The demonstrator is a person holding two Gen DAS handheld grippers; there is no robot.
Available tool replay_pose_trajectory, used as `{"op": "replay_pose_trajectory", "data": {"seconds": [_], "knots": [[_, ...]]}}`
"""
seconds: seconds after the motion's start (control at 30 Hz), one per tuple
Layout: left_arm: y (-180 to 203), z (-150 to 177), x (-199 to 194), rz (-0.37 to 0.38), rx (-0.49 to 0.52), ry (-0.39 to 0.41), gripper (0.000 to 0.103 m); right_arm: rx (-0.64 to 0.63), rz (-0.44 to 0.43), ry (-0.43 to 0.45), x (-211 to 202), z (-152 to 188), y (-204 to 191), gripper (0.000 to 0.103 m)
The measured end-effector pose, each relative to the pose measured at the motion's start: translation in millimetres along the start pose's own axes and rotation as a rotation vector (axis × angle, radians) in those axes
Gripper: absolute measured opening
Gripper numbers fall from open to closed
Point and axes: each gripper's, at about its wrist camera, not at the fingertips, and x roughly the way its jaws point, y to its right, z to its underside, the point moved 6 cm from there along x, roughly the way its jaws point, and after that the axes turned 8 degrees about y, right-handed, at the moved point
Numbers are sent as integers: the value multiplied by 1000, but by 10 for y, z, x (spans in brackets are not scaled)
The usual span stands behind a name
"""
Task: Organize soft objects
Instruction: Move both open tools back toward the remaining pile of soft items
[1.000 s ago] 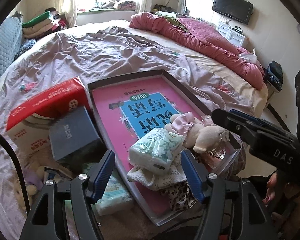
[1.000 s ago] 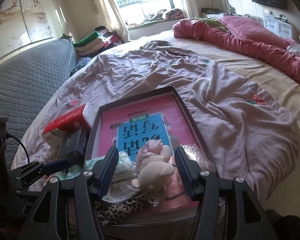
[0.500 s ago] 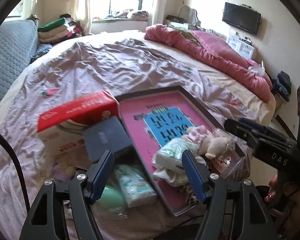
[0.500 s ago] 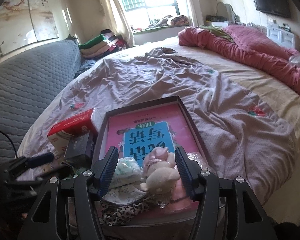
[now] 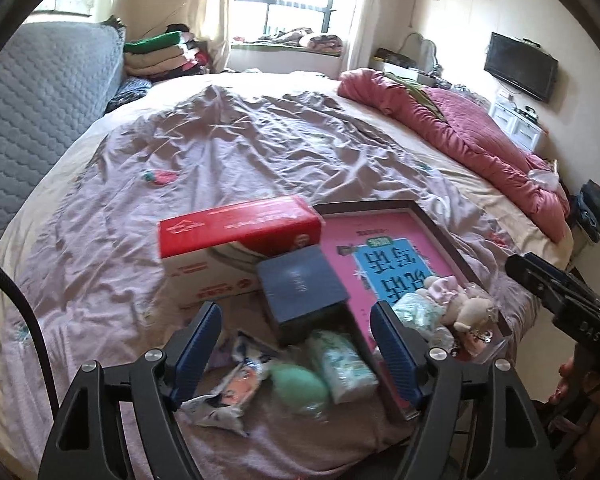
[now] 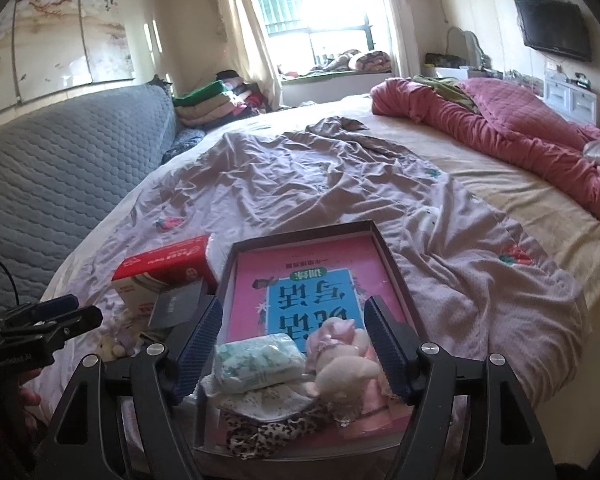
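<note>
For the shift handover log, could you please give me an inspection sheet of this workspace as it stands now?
Surface: wrinkled mauve bedsheet on a bed.
Job's things: shallow dark-rimmed pink-lined box holds a pale tissue pack, beige plush toy and leopard-print cloth; green soft pouch and second tissue pack lie outside it.
Clutter: red-and-white carton, dark blue box.
Grippers: left gripper and right gripper, jaws open, empty.
Cables: black cable.
Surroundings: grey quilted headboard, pink quilt, wall television.

crumpled matt cloth bedsheet [image 5: 240, 152], glossy cardboard box [image 5: 236, 228], seemingly plush toy [image 6: 340, 364].
</note>
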Motion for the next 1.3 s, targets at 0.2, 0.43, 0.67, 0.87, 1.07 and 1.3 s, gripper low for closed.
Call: {"op": "replay_pose_trajectory", "data": {"seconds": [0.2,0.43,0.67,0.87,1.07,1.3], "knots": [[-294,-39,-64,-41,-37,2,76,-40,-39,3,-23,-41,-217,75],[-670,-62,-156,-88,-84,4,76,-89,-90,-5,-42,-63,-499,75],[-956,-55,-243,-153,-93,9,76,-134,-128,-16,-51,-60,-734,75],[-1111,-18,-251,-207,-82,-10,76,-160,-159,-19,-72,-74,-899,75],[-1206,13,-255,-183,-115,-20,76,-202,-184,-42,-44,-31,-1087,75],[-1269,86,-217,-191,-111,-47,76,-246,-212,-102,92,148,-1251,75]]}}
